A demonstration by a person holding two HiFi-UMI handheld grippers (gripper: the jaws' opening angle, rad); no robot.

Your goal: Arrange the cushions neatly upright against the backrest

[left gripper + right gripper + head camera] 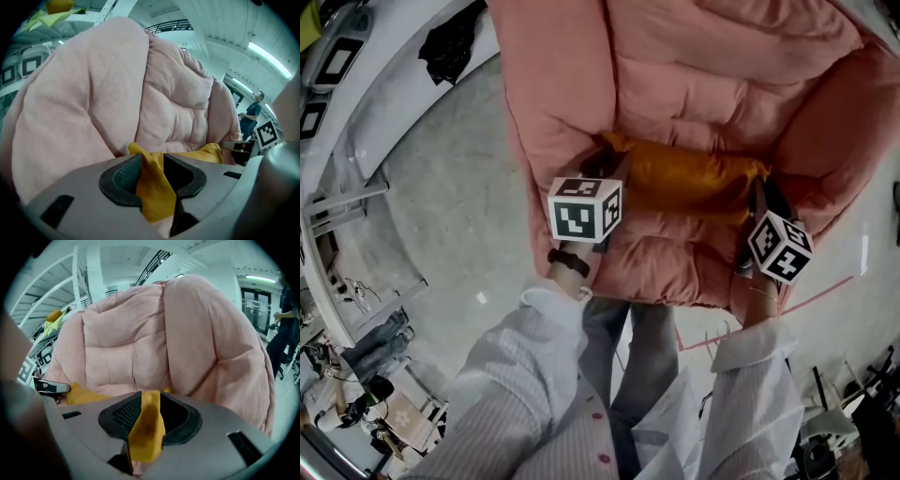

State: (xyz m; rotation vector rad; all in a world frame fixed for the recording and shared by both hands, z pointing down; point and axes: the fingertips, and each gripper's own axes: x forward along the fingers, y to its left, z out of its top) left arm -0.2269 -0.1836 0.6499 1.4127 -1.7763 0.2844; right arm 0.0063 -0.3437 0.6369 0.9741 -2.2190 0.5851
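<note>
An orange cushion [694,178] lies across the seat of a big pink padded armchair [694,75], its upper edge against the backrest. My left gripper [607,161] is at the cushion's left corner and my right gripper [761,186] at its right corner. In the left gripper view the jaws of the left gripper [152,176] stand apart with a fold of the cushion [154,199] loose between the pads. In the right gripper view the right gripper [145,420] is likewise open, with the cushion's corner [143,439] hanging in the gap. The pink backrest [126,343] rises behind both.
The armchair stands on a grey floor [450,187] with a red tape line [825,291] at its right. A white bench with a black thing [455,42] runs along the left. A person [251,115] stands far behind the chair. The armrest [75,108] bulges at left.
</note>
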